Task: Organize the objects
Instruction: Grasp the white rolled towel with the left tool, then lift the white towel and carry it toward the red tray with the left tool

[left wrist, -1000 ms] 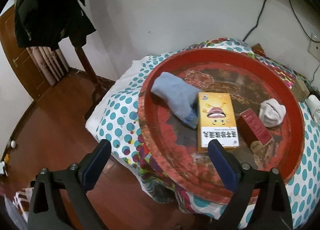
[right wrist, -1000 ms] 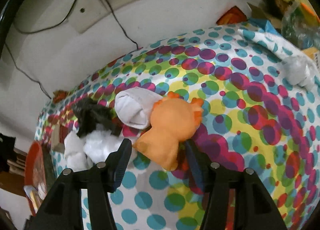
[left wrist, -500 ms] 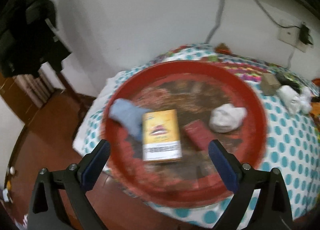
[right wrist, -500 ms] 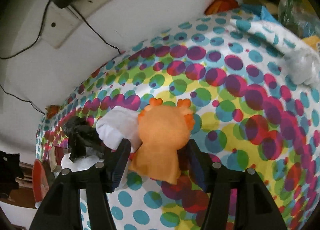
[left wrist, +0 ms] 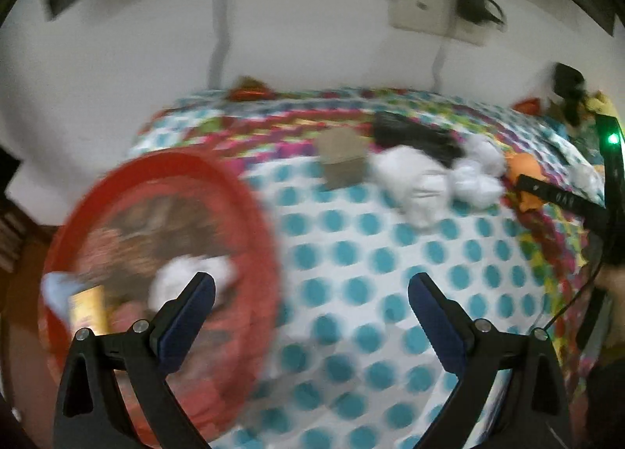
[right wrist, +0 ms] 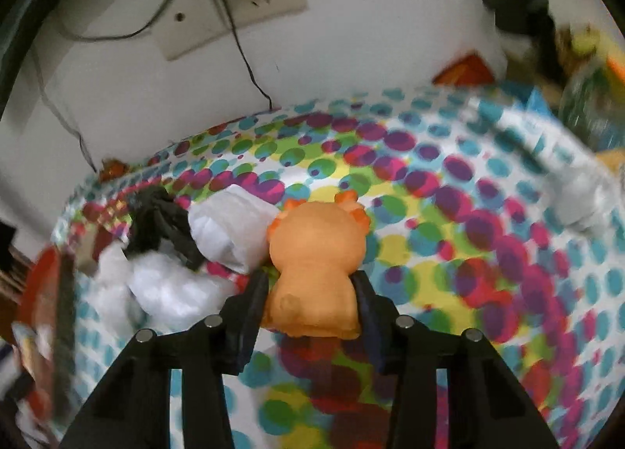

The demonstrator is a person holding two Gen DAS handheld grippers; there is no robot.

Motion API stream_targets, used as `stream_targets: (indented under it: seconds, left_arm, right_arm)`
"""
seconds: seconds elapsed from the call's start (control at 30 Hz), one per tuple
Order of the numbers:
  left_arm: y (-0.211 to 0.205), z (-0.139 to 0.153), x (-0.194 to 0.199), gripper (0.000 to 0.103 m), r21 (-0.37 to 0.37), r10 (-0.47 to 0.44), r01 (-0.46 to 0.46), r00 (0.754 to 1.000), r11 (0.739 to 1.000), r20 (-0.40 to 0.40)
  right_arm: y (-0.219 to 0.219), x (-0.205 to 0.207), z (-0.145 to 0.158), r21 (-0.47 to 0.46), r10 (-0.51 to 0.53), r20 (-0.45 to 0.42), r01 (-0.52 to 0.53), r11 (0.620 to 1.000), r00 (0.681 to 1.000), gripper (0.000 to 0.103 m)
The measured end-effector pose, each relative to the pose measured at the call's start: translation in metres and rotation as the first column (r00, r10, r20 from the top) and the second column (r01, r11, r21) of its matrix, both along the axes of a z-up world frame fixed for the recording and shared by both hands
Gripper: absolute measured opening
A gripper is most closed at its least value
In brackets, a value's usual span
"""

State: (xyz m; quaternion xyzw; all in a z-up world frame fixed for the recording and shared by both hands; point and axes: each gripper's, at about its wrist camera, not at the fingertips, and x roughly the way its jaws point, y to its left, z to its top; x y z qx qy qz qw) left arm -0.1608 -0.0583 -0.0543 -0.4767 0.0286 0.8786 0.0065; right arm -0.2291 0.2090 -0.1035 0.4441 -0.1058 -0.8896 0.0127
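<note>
My right gripper is shut on an orange plush toy, its jaws pressed against the toy's lower body on the dotted tablecloth. A rolled white sock, a black cloth and white crumpled pieces lie just left of the toy. My left gripper is open and empty above the blue-dotted cloth. The red round tray is at its left, holding a white ball, a yellow box and a blue sock. The view is blurred.
A brown cardboard box, white socks and black cloth lie ahead of the left gripper. The right gripper's body shows at the far right. A wall socket with cables and clutter border the table.
The left gripper swung right, so the tray slid from centre to the left edge. The right gripper closed in on the orange toy and now grips it.
</note>
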Motion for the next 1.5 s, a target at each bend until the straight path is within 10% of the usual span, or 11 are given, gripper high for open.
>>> stream_targets:
  seconds: [0.67, 0.93, 1.5]
  left_arm:
    - [0.070, -0.052, -0.102, 0.097, 0.079, -0.036, 0.031, 0.997, 0.996, 0.064]
    - [0.075, -0.064, -0.103, 0.045, 0.110, -0.098, 0.089, 0.992, 0.990, 0.076]
    - [0.075, -0.052, -0.053, 0.033, 0.022, -0.136, 0.134, 0.987, 0.991, 0.088]
  right_arm:
    - [-0.001, 0.026, -0.006, 0.149, 0.108, -0.105, -0.092, 0.985, 0.989, 0.046]
    - [-0.010, 0.027, -0.005, 0.214, 0.113, -0.105, -0.088, 0.973, 0.988, 0.045]
    - [-0.015, 0.028, -0.005, 0.239, 0.113, -0.105, -0.086, 0.967, 0.988, 0.045]
